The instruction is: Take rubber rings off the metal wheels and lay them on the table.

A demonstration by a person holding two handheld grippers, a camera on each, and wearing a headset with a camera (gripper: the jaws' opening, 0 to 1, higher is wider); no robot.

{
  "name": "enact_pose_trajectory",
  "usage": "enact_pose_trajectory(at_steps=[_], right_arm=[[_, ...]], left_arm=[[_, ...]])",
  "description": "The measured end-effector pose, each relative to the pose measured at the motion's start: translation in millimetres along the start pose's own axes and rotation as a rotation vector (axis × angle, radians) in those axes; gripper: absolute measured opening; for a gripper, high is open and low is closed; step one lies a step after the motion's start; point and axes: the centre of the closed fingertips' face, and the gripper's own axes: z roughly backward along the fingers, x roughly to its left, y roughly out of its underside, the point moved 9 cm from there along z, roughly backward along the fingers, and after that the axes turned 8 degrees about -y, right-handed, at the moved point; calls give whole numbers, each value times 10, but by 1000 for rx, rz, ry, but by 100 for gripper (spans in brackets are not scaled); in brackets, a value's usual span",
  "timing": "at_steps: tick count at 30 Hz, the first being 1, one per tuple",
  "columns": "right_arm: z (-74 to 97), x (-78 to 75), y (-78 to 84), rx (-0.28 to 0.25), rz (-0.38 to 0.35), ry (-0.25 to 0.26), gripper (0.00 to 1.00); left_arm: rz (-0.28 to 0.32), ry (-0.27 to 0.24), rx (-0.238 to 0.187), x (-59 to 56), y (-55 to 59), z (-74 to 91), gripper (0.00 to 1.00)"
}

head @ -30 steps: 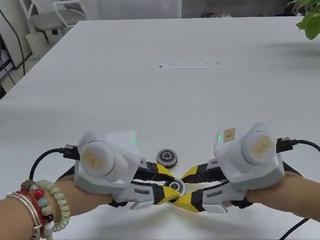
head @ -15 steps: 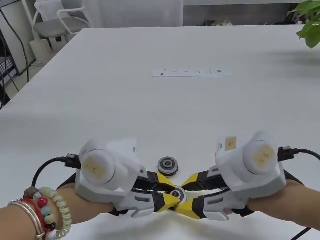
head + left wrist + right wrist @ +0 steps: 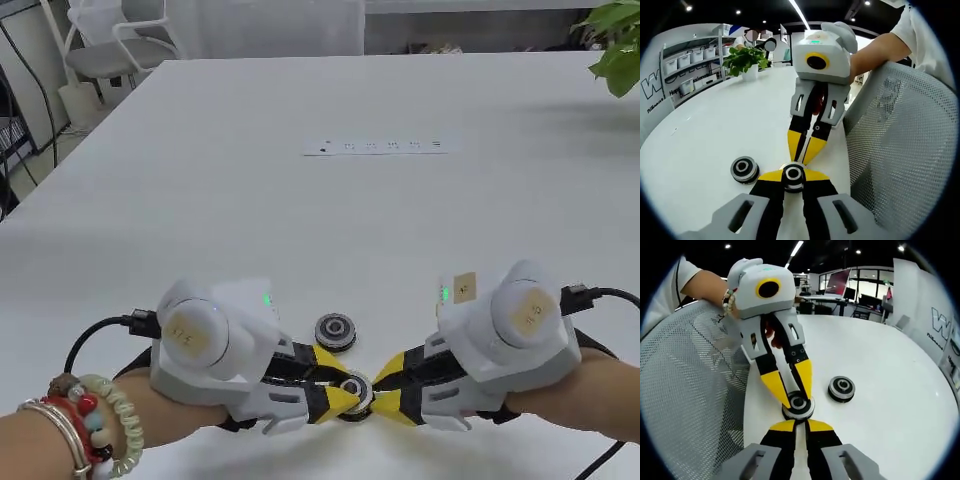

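A small metal wheel with a black rubber ring (image 3: 354, 387) is held just above the near table edge. My left gripper (image 3: 343, 391) is shut on it across its sides (image 3: 792, 176). My right gripper (image 3: 377, 393) faces it from the other side, jaws drawn together on the ring's edge (image 3: 799, 426). In the left gripper view the right gripper (image 3: 803, 150) meets the wheel (image 3: 793, 173) from above. In the right gripper view the left gripper (image 3: 798, 401) grips the wheel (image 3: 799, 405). A second ringed wheel (image 3: 335, 330) (image 3: 744, 169) (image 3: 841, 388) lies flat on the white table just beyond.
A flat white strip (image 3: 380, 146) lies mid-table. An office chair (image 3: 115, 40) stands at the far left, a green plant (image 3: 615, 45) at the far right. A grey mesh chair back (image 3: 900, 150) (image 3: 690, 390) is close to the near table edge.
The right gripper's jaws, spread wide a second ago, have closed onto the edge of the held wheel. The left gripper keeps its hold; the loose wheel has not moved.
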Motion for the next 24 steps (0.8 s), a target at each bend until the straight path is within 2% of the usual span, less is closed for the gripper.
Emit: enact_pose_trajectory(at_steps=[5,10,13,18,21,24], right_arm=[[-7,4,-11,13,23,13,1],[2,-23,-12,19,-16,26,0],[2,-30,-9,14,-67,27,0],[11,-40,11,-24,-224,30,0],[18,-55,34,-44,-239,26,0],[37,-51,33,-52,-333,22,0]], left_arm=[[2,-2,-1,-2,-2,-1,8],[0,-3,-2,-4,-3,-2,8],[-3,-3,-2,-2,-4,-4,8],[-6,-3,-2,-3,-5,-5,8],[-6,-3,-3,-1,-5,-6,8],[-7,-3,-4,-2,-6,-9,8]])
